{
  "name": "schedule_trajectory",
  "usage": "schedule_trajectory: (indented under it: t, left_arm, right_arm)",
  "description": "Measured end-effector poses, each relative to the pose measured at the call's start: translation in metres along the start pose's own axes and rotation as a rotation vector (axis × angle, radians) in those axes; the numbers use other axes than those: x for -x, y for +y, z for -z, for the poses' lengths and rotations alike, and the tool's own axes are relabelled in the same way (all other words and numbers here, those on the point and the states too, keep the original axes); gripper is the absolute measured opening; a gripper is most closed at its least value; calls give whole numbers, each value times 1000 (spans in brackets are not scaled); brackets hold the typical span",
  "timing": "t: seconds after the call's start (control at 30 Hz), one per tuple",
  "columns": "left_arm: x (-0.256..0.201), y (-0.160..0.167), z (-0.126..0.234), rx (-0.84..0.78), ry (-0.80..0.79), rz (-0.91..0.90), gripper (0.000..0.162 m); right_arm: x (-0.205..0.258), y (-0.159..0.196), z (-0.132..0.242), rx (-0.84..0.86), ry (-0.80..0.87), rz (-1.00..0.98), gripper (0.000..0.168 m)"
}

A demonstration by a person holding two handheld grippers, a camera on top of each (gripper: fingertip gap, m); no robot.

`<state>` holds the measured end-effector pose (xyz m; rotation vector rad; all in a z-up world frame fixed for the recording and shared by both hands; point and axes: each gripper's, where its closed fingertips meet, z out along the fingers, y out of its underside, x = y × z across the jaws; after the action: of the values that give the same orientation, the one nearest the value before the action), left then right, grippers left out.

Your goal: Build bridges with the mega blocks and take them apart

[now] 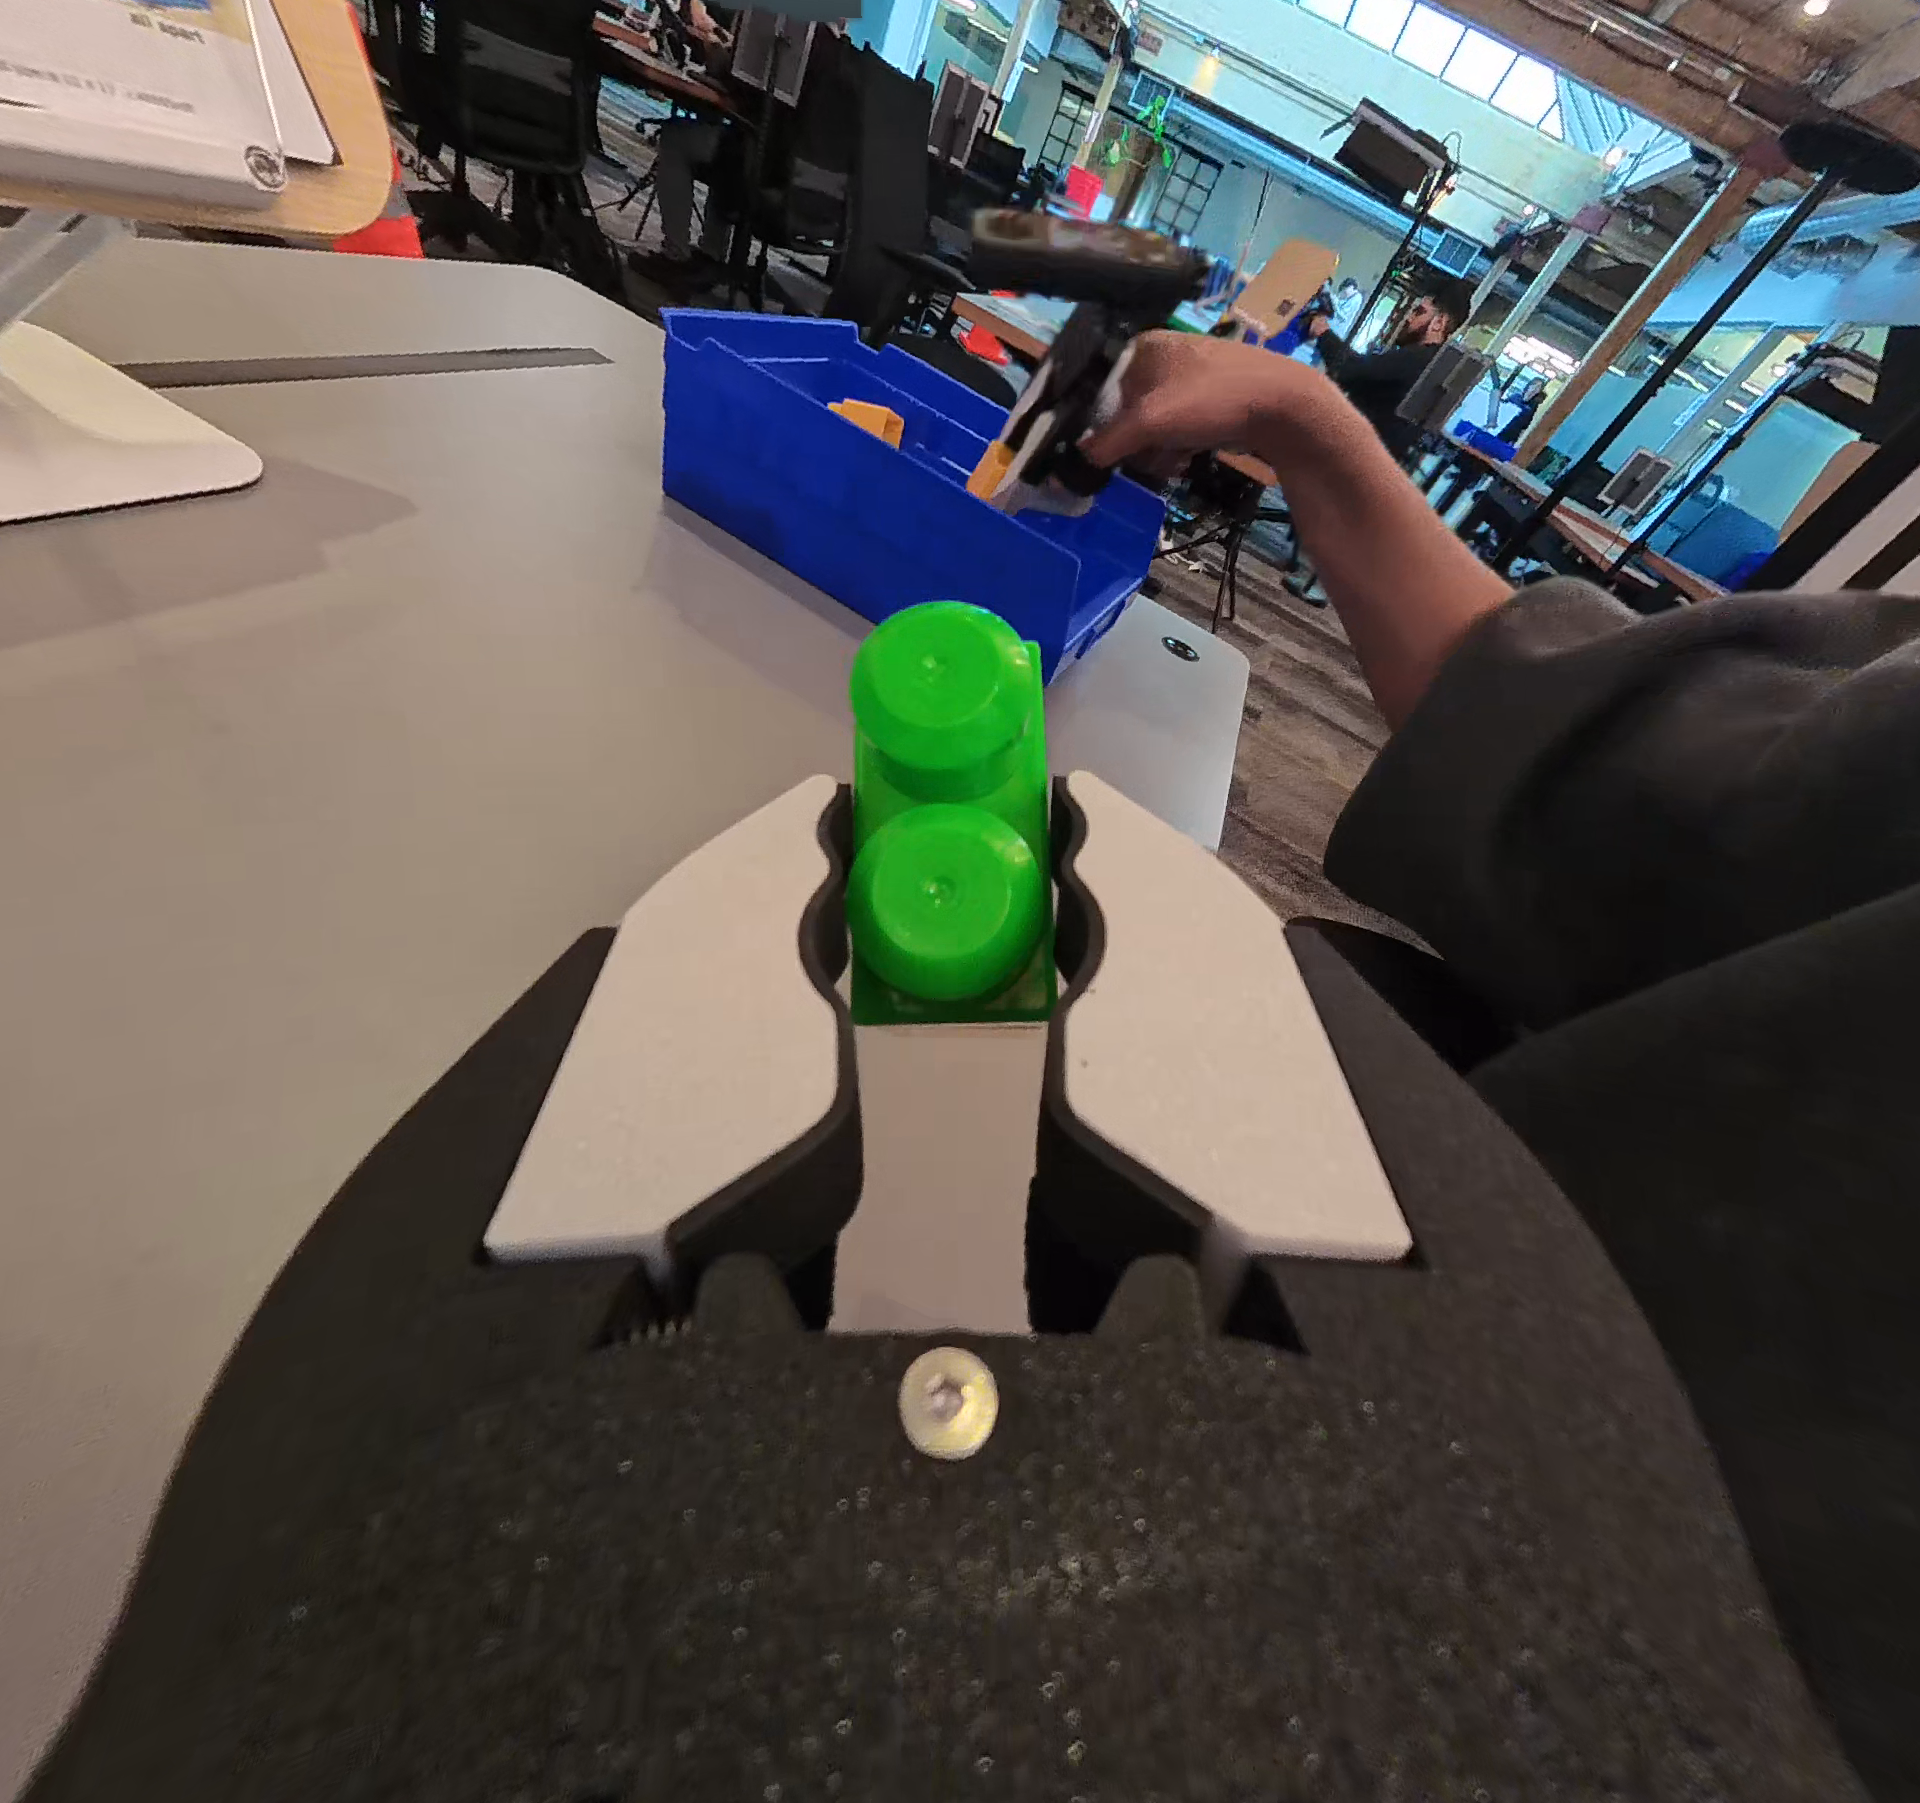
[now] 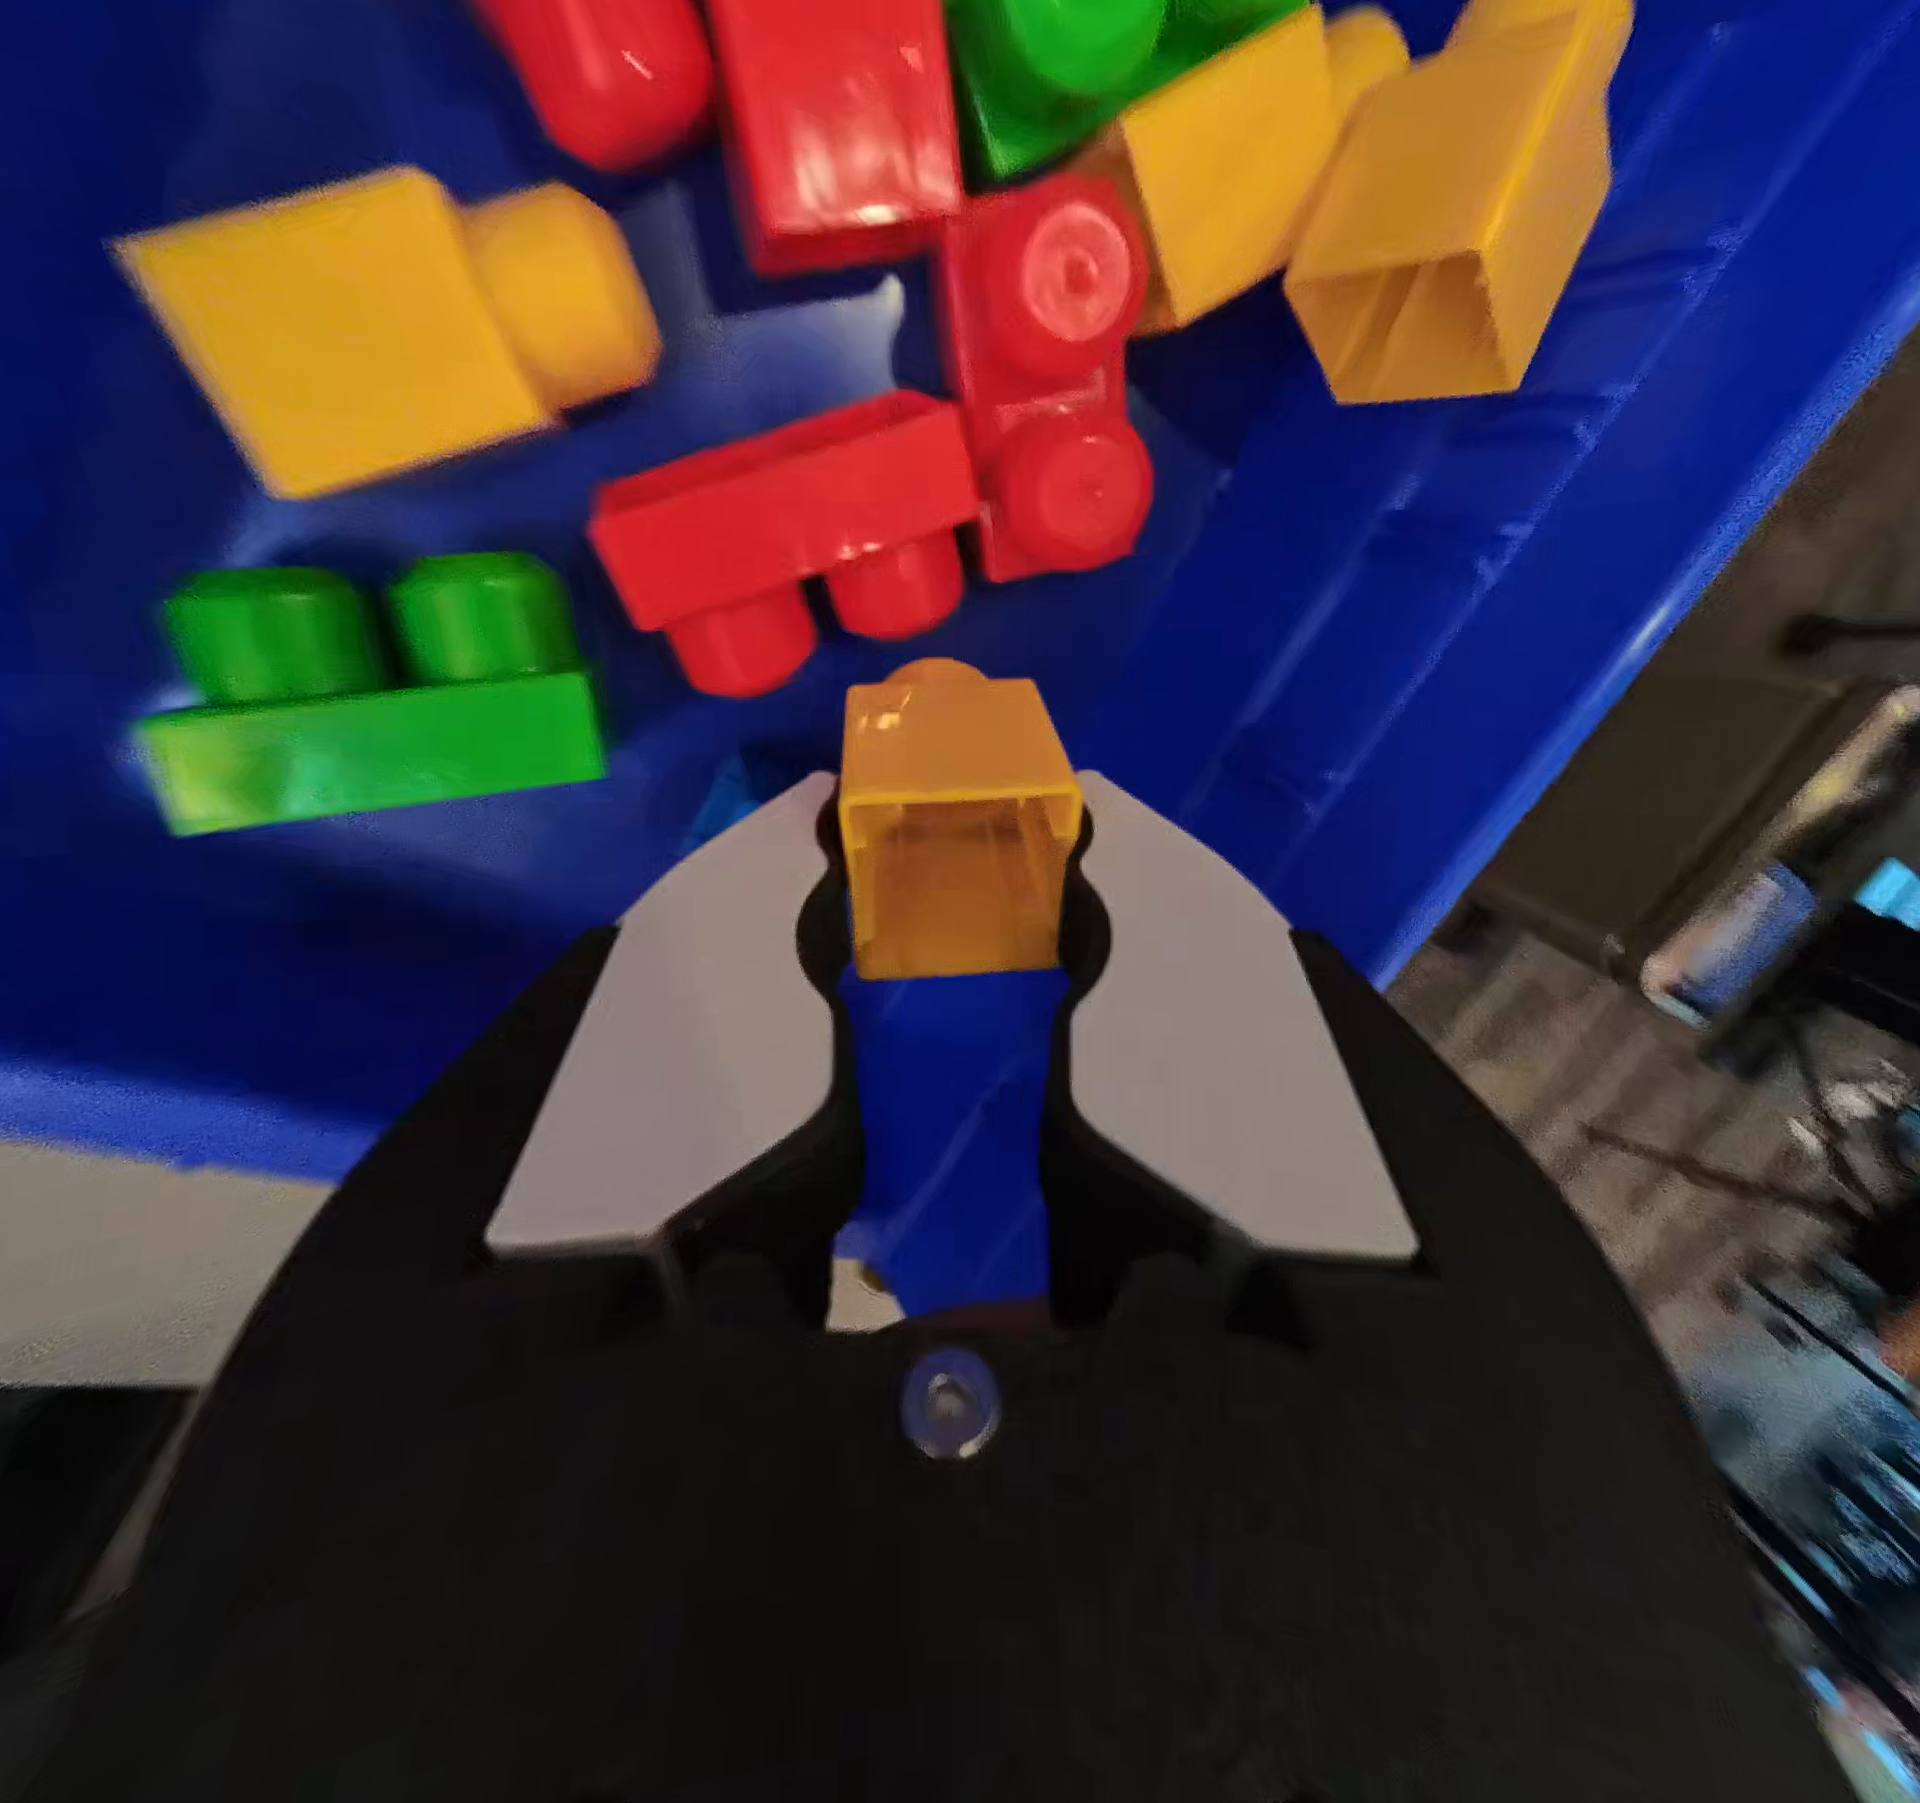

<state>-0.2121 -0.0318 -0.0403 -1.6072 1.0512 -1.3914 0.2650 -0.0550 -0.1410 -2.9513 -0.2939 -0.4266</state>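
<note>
My left gripper (image 1: 945,818) is shut on a green two-stud block (image 1: 943,818), studs facing the camera, held above the grey table (image 1: 364,714). My right gripper (image 2: 956,818) is shut on a small yellow one-stud block (image 2: 956,849), its hollow underside towards the camera, held over the blue bin (image 2: 208,974). In the left wrist view the right gripper (image 1: 1029,496) dips into the blue bin (image 1: 831,506) with the yellow block (image 1: 987,475) in it. Loose in the bin lie red blocks (image 2: 790,527), yellow blocks (image 2: 343,330) and green blocks (image 2: 364,704).
A white stand (image 1: 104,434) holding a sheet with pictures (image 1: 125,18) is at the table's far left. The table's right edge (image 1: 1226,745) runs just past the bin. A person's forearm and dark sleeve (image 1: 1558,714) reach across on the right. Chairs and desks fill the background.
</note>
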Motion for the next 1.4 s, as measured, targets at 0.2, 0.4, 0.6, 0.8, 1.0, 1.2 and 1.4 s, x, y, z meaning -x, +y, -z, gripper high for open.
schedule_trajectory:
  t: [0.2,0.4,0.6,0.8,1.0,1.2,1.4]
  left_arm:
    - [-10,5,-3,33,9,-45,35]
    - [-10,10,1,45,-12,-67,35]
    - [0,2,7,-2,-19,-14,35]
    - [12,1,5,-33,13,86,35]
    - [9,-4,2,-105,134,265,35]
    - [6,0,1,-113,165,291,35]
    - [-3,5,-3,-69,177,264,35]
  right_arm:
    - [-13,-1,-31,110,113,29,38]
    - [-17,0,16,-97,235,-57,62]
    - [112,-61,139,-828,-87,-66,56]
    - [345,-89,173,-1056,-947,164,56]
    - [428,-110,180,-993,-1198,157,61]
    - [447,-112,193,-944,-1442,74,52]
    - [421,-114,200,-1003,-1468,26,35]
